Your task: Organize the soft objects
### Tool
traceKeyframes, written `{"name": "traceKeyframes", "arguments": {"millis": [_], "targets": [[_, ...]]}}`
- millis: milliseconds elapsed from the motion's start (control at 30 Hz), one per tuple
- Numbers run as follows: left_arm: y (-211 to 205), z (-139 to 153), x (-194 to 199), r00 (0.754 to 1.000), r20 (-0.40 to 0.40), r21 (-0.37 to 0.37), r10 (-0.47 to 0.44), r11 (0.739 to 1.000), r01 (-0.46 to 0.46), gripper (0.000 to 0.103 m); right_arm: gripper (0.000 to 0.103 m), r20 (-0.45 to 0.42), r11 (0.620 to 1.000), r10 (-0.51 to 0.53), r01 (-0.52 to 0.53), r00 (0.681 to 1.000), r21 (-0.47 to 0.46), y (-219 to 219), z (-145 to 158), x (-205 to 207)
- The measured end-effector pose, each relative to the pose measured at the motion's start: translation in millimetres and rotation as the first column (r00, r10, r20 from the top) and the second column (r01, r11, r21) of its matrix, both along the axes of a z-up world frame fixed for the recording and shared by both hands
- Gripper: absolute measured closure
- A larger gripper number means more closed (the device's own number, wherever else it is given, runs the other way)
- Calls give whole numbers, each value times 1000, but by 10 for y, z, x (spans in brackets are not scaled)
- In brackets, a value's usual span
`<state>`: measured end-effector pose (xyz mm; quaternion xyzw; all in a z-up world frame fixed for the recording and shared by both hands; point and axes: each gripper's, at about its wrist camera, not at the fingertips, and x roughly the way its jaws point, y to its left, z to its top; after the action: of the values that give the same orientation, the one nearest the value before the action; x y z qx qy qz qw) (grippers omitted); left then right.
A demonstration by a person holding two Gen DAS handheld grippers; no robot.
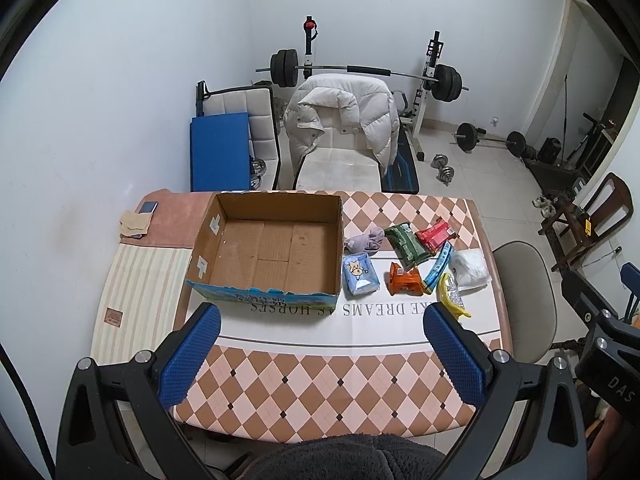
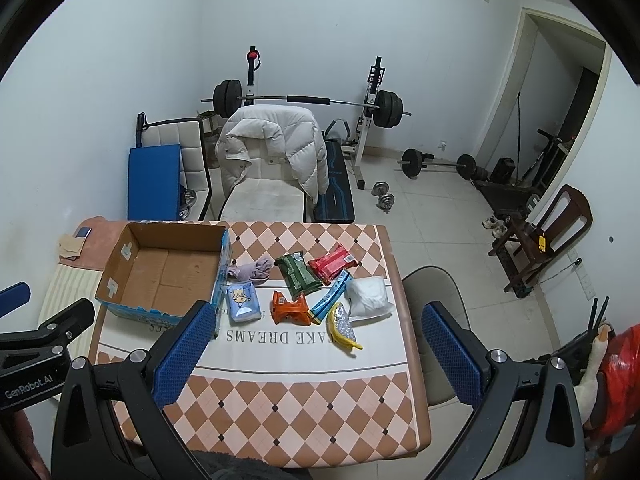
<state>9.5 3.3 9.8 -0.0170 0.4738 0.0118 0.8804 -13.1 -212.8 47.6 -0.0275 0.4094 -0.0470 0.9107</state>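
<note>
Two grippers hang above the near edge of a checked table point(image 1: 304, 392), and you hold nothing in either one. Your left gripper point(image 1: 320, 354) has its blue fingers point(image 1: 192, 356) spread wide apart over the tablecloth. Your right gripper point(image 2: 320, 354) is just as wide, fingers point(image 2: 184, 350) parted with only cloth between them.

Ahead of your left fingers, slightly toward the left one, sits an open cardboard box point(image 1: 208, 248) with nothing inside it. Seen from your right gripper, that box point(image 2: 120, 264) lies beyond and outside the left finger.

The soft things lie in a loose cluster on the table just right of the box, ahead of your right gripper and between its fingers. Nearest the box are a lilac cloth point(image 2: 250, 270) and, closer to you, a pale blue pack point(image 2: 242, 302). Next come an orange pack point(image 2: 291, 307), a green pack point(image 2: 299, 274) and a red pack point(image 2: 333, 263). A thin blue strip point(image 2: 330, 298) touches a white bag point(image 2: 367, 299) on its far side. A yellow and silver packet point(image 2: 343, 330) lies closest to your fingers.

From your left gripper, this cluster sits ahead of the right finger, with the yellow packet point(image 1: 452, 295) just beyond its tip.

A chair draped with a white jacket point(image 1: 344, 120) stands behind the table.
</note>
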Motion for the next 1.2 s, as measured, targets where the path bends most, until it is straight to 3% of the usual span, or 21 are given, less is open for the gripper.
{"name": "traceKeyframes", "arguments": {"millis": [700, 833, 1000, 1133, 1200], "targets": [[-69, -103, -23, 1000, -4, 7, -1, 1000, 1, 0, 0, -5, 1000, 2, -2, 1000, 16, 7, -85, 17], [-169, -253, 198, 999, -25, 31, -21, 999, 22, 0, 0, -35, 998, -37, 39, 999, 57, -116, -245, 195], [-383, -758, 875, 992, -110, 91, -63, 993, 73, 0, 0, -170, 983, -105, 128, 980, 131, -535, -836, 737], [-668, -1528, 1634, 945, -300, 78, -129, 984, 160, 0, 0, -340, 959, -100, 182, 935, 218, -1025, -1666, 1306], [-853, -1845, 1869, 917, -360, 61, -172, 976, 207, 0, 0, -443, 943, -86, 216, 893, 252, -1186, -2209, 1604]]}}
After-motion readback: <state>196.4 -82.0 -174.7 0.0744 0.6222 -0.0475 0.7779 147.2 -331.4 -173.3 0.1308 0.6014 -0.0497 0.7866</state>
